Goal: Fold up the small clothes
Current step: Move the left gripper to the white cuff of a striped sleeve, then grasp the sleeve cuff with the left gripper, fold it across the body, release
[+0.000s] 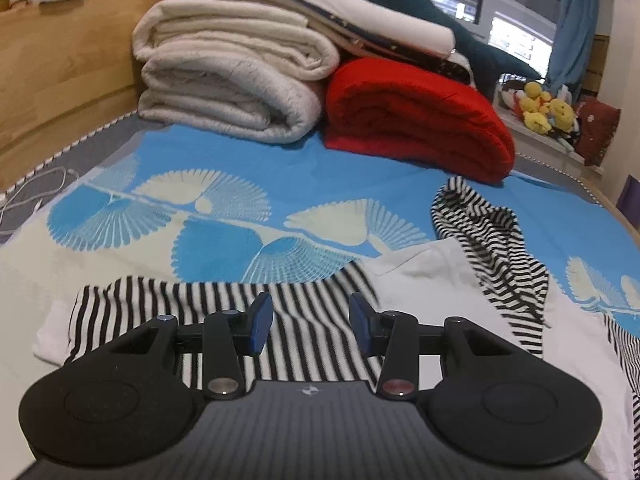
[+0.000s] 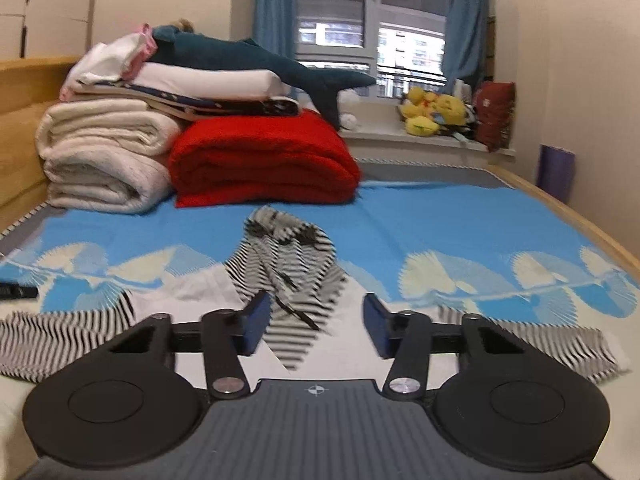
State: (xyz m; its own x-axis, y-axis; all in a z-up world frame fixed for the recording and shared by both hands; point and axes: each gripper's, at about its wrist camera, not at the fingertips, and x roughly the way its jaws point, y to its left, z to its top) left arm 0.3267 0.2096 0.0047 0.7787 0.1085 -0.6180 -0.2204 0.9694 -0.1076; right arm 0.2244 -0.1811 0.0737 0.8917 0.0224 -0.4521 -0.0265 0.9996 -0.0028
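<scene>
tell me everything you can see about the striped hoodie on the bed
The hoodie is a small soft knit garment with a white body and black-and-white striped hood and sleeves. It lies spread out on the blue patterned sheet, hood pointing toward the red blanket without touching it, dark drawstrings trailing over the front. One sleeve stretches out to each side. Both grippers hover open above it, the left gripper over a sleeve, the right gripper near the hood.

The left hand-held gripper (image 1: 310,322) hovers low over a black-and-white striped garment (image 1: 288,320) with white panels, its blue-padded jaws apart with nothing between them; the garment lies spread on the blue patterned bedspread (image 1: 240,168), its striped hood (image 1: 480,224) crumpled to the right; behind, a folded cream blanket (image 1: 228,80) sits beside a folded red blanket (image 1: 416,116), touching it.
</scene>
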